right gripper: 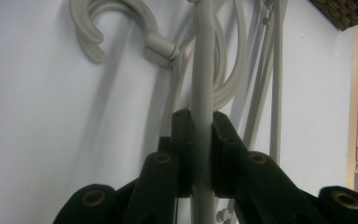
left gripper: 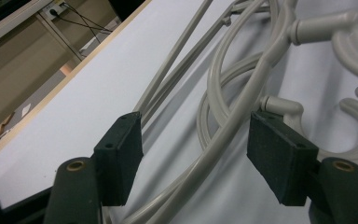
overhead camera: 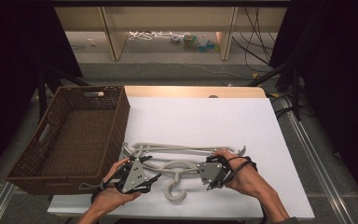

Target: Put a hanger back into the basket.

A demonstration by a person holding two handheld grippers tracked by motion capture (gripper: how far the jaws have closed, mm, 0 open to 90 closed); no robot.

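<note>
Your right gripper (right gripper: pixel 200 154) is clamped tight on the shoulder bar of a grey hanger (right gripper: pixel 204 70), pads pressing both sides of it. Your left gripper (left gripper: pixel 196 149) stands partly open, its jaws straddling a curved arm of the hanger pile (overhead camera: pixel 177 156) without pressing it. The hangers lie tangled on the white table (overhead camera: pixel 214 116), near its front edge, between your two hands. A brown wicker basket (overhead camera: pixel 74 135) sits at the table's left, just beside the pile. Bare white surface stretches behind and to the right. Beyond the far edge you have floor, cables and shelving.
</note>
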